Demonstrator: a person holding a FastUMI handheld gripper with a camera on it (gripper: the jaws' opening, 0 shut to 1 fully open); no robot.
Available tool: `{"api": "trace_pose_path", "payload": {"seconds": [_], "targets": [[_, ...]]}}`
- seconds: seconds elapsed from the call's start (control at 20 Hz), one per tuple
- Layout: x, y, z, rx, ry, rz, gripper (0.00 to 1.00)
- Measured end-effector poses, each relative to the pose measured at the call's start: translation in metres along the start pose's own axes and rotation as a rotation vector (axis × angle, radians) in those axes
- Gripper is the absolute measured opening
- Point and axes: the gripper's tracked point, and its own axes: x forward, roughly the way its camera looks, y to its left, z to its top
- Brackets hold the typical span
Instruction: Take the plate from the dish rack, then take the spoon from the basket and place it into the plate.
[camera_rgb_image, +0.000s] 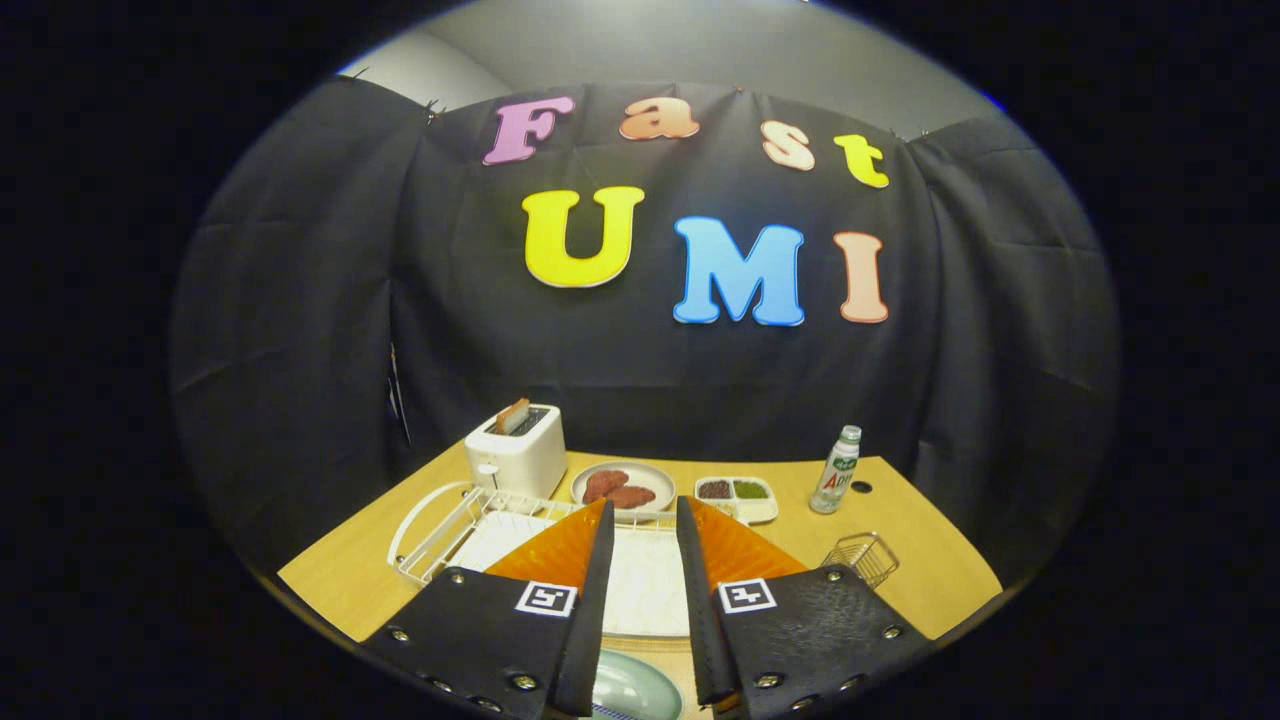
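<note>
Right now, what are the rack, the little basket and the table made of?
The dish rack looks like white-coated metal wire: thin bent rods with a smooth gloss. The basket seems bare metal wire, a shiny silvery mesh. The table looks like wood or a wood-look laminate, pale, matte, faintly grained. The gripper hangs open over the rack.

Black cloth wall (640, 380) behind wooden table (930, 560); grey ceiling (700, 50).

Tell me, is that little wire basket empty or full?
Cannot tell for sure. The small wire basket on the wooden table looks empty, but it is too small to be certain. The hand-held gripper is open.
</note>
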Motion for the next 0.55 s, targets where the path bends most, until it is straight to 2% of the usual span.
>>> {"api": "trace_pose_path", "payload": {"seconds": [0.25,0.55], "targets": [[-0.005,-0.044,0.072,-0.004,-0.121,-0.049,0.37],[-0.004,-0.085,0.088,-0.037,-0.139,-0.083,0.37]]}}
